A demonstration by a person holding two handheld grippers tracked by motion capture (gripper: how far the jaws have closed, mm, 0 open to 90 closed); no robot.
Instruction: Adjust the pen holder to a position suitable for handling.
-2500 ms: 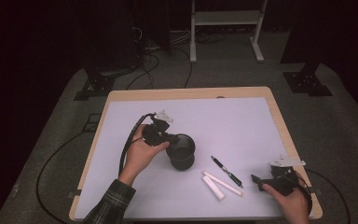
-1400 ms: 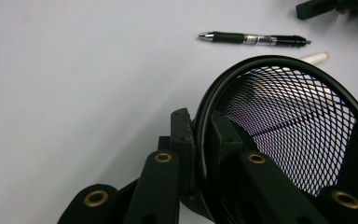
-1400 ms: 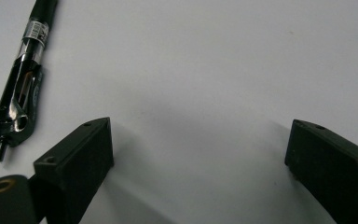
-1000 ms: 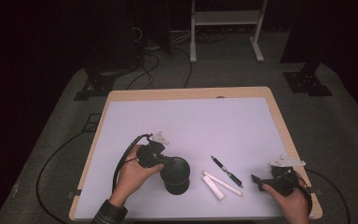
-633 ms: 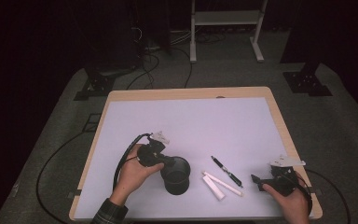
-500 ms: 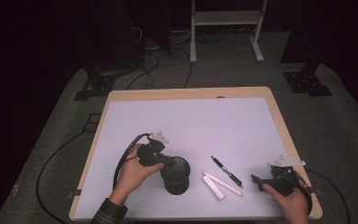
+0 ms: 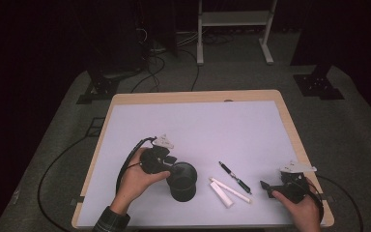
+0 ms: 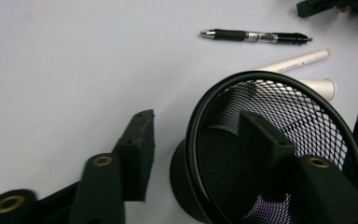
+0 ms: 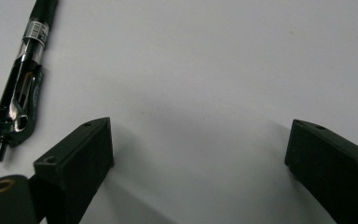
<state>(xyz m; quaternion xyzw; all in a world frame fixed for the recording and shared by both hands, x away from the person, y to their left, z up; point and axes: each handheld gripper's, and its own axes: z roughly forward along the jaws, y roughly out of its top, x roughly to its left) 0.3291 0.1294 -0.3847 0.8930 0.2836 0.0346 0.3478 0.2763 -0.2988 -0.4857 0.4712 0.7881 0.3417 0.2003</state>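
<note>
I took the cup (image 7: 182, 181) as my landmark; it stood on the table (image 7: 198, 121) toward the near edge, left of centre. My left gripper (image 7: 166, 166) was at the cup's left, with one jaw inside the cup and the other outside its wall. Just right of the cup lay two tubes (image 7: 229, 190) side by side, touching each other. The pen (image 7: 235, 177) lay beyond the tubes, farther right of the cup and a little behind them. My right gripper (image 7: 266, 187) sat well right of the cup, near the table's right corner, with the pen's end just beside its left jaw.
</note>
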